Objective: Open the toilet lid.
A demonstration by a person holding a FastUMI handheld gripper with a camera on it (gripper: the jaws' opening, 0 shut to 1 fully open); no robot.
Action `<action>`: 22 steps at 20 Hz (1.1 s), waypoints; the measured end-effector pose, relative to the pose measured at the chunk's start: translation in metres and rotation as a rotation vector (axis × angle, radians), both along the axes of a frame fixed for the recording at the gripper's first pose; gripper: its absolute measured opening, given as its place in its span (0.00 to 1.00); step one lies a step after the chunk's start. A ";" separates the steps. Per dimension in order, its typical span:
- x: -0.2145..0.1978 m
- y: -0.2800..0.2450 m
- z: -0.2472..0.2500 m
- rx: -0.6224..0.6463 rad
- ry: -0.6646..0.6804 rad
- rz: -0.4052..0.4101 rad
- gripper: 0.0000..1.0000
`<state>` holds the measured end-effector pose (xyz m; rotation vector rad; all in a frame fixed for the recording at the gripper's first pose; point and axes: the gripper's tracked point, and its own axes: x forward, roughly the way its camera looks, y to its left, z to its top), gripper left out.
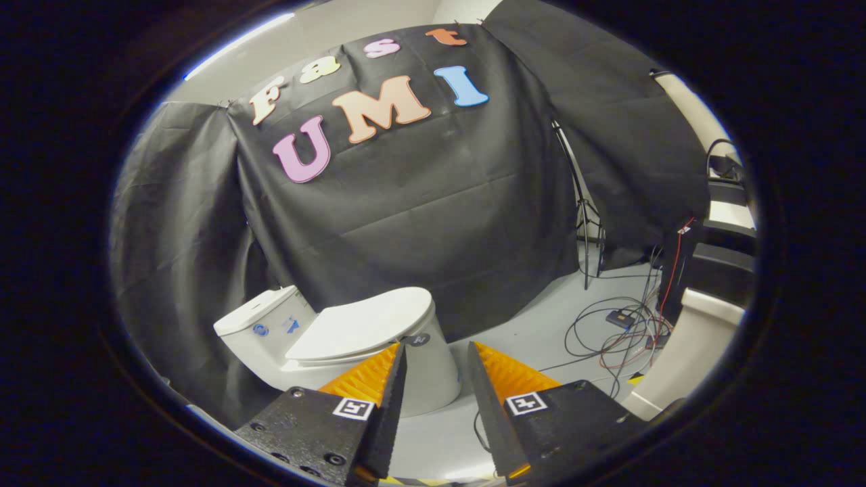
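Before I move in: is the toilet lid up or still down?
Down. The toilet lid lies flat over the bowl, just beyond the gripper, whose jaws stand open and apart from it.

toilet (433, 365): white; lid (362, 325) white
gripper (436, 355): black bodies, orange ribbed fingers (369, 379), black-and-white square tags
cables (622, 331) at 3 o'clock: black, red
floor (534, 338): pale grey

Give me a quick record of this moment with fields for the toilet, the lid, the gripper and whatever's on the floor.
toilet: white toilet standing before the black cloth wall
lid: toilet lid down, closed over the seat
gripper: gripper open, fingers apart, holding nothing, short of the lid's front edge
floor: loose cables and a tripod stand beyond the toilet
task state: lid not yet lifted
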<state>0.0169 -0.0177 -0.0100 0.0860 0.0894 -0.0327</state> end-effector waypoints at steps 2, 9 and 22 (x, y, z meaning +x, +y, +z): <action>0.007 0.003 0.004 0.003 0.005 -0.001 0.56; 0.061 0.044 0.027 0.092 -0.068 0.079 0.56; 0.149 0.061 -0.007 0.518 -0.094 0.034 0.56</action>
